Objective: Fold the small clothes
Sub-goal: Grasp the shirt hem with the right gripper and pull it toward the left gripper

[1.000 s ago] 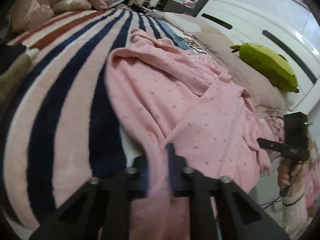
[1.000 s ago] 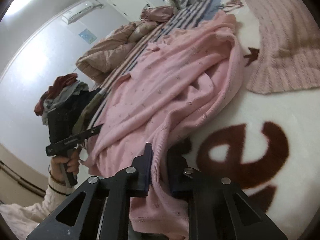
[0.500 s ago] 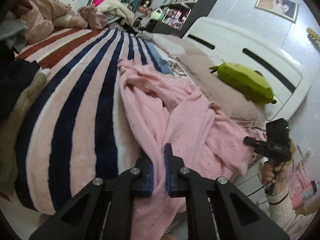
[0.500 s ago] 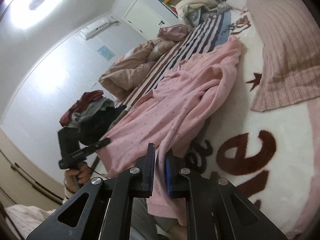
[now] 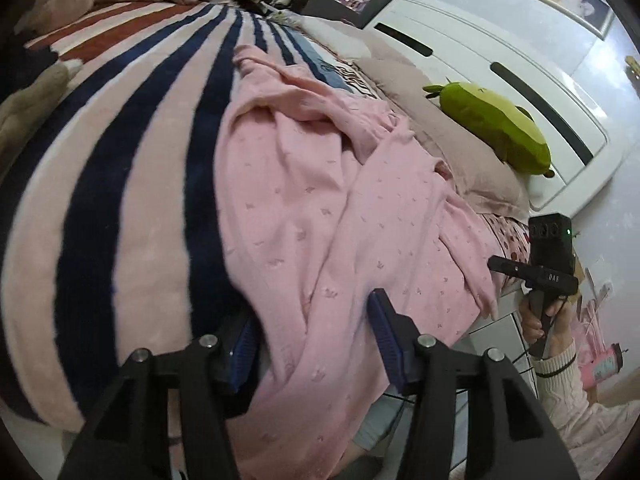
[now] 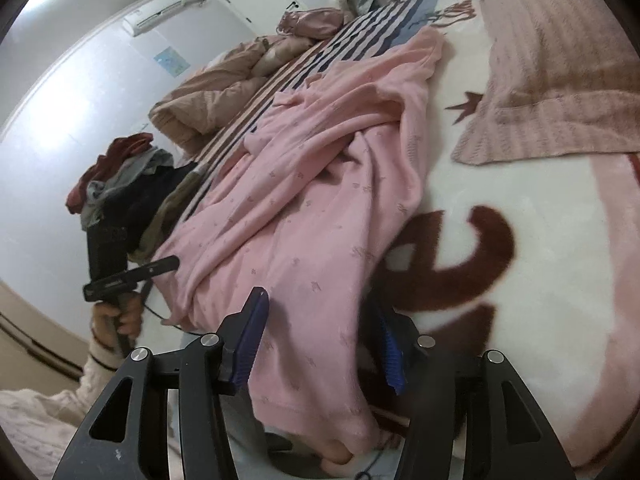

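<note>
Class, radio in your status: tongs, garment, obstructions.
Left tongs open, right tongs open. Pink garment rumpled, unfolded on striped blanket. Nothing blocking.

A fuzzy blanket with dark blue and pink stripes (image 5: 132,184) covers the bed. A green soft toy (image 5: 496,128) lies on a dusty pink pillow (image 5: 452,152), next to the white headboard (image 5: 492,60). A framed picture (image 5: 568,0) hangs on the wall. A white air conditioner (image 6: 160,14) sits up high. A pile of dark clothes (image 6: 120,176) sits at the bed's edge.
</note>
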Tool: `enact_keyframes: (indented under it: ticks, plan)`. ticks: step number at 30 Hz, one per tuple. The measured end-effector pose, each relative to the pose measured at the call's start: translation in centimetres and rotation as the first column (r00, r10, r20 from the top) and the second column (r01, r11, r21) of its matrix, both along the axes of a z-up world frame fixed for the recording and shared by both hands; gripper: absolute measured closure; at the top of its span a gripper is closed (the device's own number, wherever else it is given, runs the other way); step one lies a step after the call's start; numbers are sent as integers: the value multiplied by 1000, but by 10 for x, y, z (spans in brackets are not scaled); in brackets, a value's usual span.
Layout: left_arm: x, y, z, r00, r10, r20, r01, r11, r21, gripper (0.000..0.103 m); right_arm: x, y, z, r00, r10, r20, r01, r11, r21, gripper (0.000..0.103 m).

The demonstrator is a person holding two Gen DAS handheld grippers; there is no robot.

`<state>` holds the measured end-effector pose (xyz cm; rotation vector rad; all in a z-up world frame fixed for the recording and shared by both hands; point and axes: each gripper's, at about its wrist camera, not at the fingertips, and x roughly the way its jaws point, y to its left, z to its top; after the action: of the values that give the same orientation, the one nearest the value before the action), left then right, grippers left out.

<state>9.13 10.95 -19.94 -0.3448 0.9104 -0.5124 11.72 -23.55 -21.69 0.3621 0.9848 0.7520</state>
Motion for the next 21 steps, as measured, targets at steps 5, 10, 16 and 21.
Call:
enact_keyframes:
  ticks: [5, 10, 16, 21]
  plan:
    - [16, -6, -6, 1000, -7, -30, 5, 999, -50, 94, 10, 22, -3, 999, 34, 17, -34, 999, 17, 87]
    - [0, -8, 12, 998, 4, 57, -2, 999, -39, 97, 11, 20, -8, 1000, 0, 2, 0, 994, 111, 99]
    - [-33, 11, 34, 994, 30, 105, -18, 993, -115, 98, -17, 11, 15, 998, 38, 56, -49, 974, 220, 101]
    - [-59, 12, 65, 985, 11, 170, 13, 990, -142, 98, -40, 12, 39, 994, 44, 103, -68, 966, 248, 102]
